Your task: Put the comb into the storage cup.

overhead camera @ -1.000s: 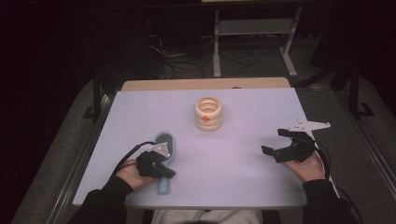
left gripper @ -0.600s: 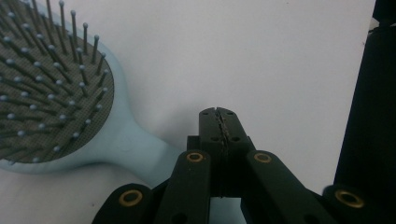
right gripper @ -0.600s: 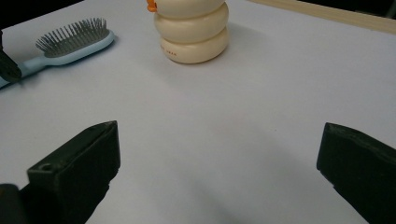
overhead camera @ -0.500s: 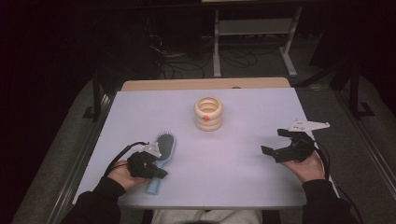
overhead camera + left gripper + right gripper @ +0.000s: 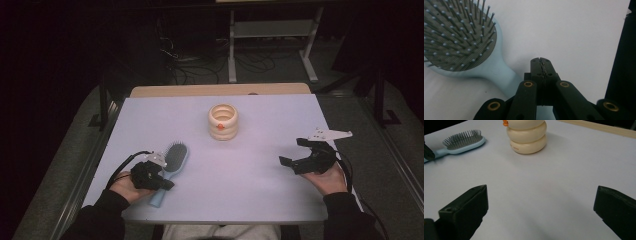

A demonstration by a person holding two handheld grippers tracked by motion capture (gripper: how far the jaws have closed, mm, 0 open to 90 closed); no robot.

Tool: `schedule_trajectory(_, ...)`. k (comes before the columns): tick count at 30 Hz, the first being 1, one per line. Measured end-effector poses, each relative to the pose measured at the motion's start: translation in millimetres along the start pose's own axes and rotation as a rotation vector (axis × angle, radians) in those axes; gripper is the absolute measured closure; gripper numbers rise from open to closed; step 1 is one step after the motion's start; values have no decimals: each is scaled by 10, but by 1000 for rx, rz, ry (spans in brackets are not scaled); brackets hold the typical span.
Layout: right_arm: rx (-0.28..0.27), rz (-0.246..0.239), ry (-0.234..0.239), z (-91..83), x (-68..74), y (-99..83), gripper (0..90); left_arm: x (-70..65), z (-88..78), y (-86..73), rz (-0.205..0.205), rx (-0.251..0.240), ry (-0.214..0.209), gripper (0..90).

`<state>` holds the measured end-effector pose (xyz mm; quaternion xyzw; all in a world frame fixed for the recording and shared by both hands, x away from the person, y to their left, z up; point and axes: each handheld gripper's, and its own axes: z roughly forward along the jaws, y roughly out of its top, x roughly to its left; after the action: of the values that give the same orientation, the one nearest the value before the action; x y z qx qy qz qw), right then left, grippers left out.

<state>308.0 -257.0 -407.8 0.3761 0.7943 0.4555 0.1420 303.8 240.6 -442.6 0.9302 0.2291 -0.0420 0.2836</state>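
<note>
A light blue hairbrush (image 5: 174, 156) lies bristles up at the near left of the pale table (image 5: 250, 180). Its handle points toward the person. My left gripper (image 5: 169, 184) rests over that handle. In the left gripper view the hairbrush (image 5: 461, 35) fills the upper left, and the left gripper (image 5: 541, 62) has its jaws pressed together with nothing between them. My right gripper (image 5: 291, 151) sits low at the near right with its jaws wide apart. The right gripper (image 5: 541, 195) has only bare table between its jaws.
A cream ribbed ring-shaped pot (image 5: 223, 121) with an orange spot stands at the table's middle back, and the pot (image 5: 527, 137) also shows ahead of the right gripper. A wooden strip (image 5: 220, 90) borders the far edge. Dark floor, cables and a metal stand lie beyond.
My left hand and gripper have slid leftward, and the brush's handle end has swung left with them while its head stayed put. The right hand has not moved.
</note>
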Motion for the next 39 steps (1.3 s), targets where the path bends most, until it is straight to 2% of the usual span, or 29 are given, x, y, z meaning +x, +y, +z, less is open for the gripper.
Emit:
schedule_trajectory(3, 0, -1, -1, 0, 0, 0, 0, 23, -15, -14, -1, 1, 3, 900)
schedule_trajectory(16, -11, -4, -5, -16, 2, 3, 0, 176, -140, -153, -62, -28, 34, 900)
schedule_trajectory(39, -12, -12, -5, -20, 10, 5, 0, 315, -235, -233, -90, -42, 71, 900)
